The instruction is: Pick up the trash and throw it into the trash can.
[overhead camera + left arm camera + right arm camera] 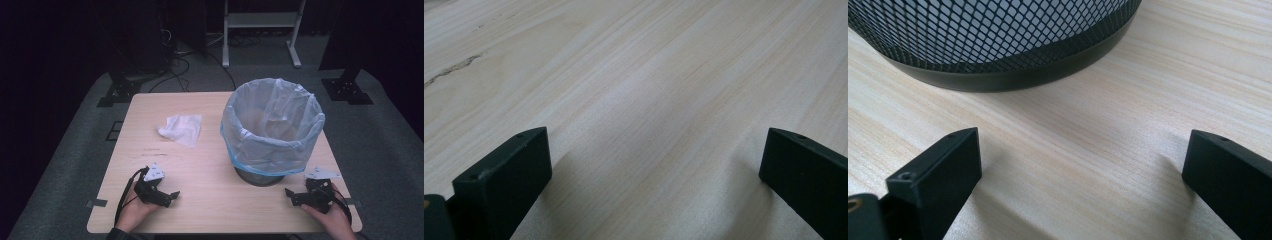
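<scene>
I take the pale wooden table as base and the black mesh waste bin lined with a translucent blue bag as landmark. The crumpled white tissue lies left of the bin, apart from it. My left gripper, jaws spread and empty, rests nearer me than the tissue; the likely step is approaching from above and pinching its raised folds. My right gripper, also spread and empty, sits just before the bin's base.
</scene>
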`<state>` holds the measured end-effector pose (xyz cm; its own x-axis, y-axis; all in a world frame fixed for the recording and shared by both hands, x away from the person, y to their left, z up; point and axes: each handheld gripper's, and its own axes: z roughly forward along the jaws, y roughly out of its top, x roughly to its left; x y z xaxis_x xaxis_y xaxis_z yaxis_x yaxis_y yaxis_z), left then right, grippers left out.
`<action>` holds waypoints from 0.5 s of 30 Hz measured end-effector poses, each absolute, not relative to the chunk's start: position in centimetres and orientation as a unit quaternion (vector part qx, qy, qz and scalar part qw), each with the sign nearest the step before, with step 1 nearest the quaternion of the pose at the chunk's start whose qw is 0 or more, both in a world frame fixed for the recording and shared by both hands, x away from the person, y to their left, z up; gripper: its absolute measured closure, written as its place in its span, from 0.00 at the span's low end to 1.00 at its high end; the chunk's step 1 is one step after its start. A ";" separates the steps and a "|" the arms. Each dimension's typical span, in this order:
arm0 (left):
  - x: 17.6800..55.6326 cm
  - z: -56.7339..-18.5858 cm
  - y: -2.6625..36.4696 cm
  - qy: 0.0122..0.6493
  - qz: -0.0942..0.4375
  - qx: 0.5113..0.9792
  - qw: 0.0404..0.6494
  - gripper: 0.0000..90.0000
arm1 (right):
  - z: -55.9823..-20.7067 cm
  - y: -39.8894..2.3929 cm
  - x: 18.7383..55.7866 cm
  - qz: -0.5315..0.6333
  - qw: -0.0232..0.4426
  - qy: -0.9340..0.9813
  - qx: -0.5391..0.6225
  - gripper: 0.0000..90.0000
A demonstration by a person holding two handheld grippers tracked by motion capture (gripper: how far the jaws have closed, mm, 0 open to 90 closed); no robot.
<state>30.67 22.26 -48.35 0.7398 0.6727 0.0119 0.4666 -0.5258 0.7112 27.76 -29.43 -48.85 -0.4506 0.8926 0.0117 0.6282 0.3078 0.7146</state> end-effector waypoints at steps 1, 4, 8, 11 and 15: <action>30.7 -48.3 22.2 0.331 0.144 0.862 0.357 0.00 | -48.8 -29.4 27.8 0.333 0.199 0.784 0.485 0.01; 30.9 -48.2 22.2 0.334 0.142 0.863 0.352 0.00 | -48.9 -29.4 27.8 0.333 0.199 0.784 0.485 0.01; 31.1 -48.1 22.5 0.344 0.136 0.855 0.363 0.00 | -48.8 -29.4 27.7 0.333 0.199 0.784 0.485 0.01; 31.1 -47.7 22.9 0.351 0.137 0.849 0.371 0.00 | -48.8 -29.4 27.7 0.333 0.198 0.784 0.485 0.01; 31.3 -47.1 23.1 0.348 0.143 0.849 0.370 0.00 | -48.8 -29.4 27.7 0.333 0.198 0.785 0.483 0.01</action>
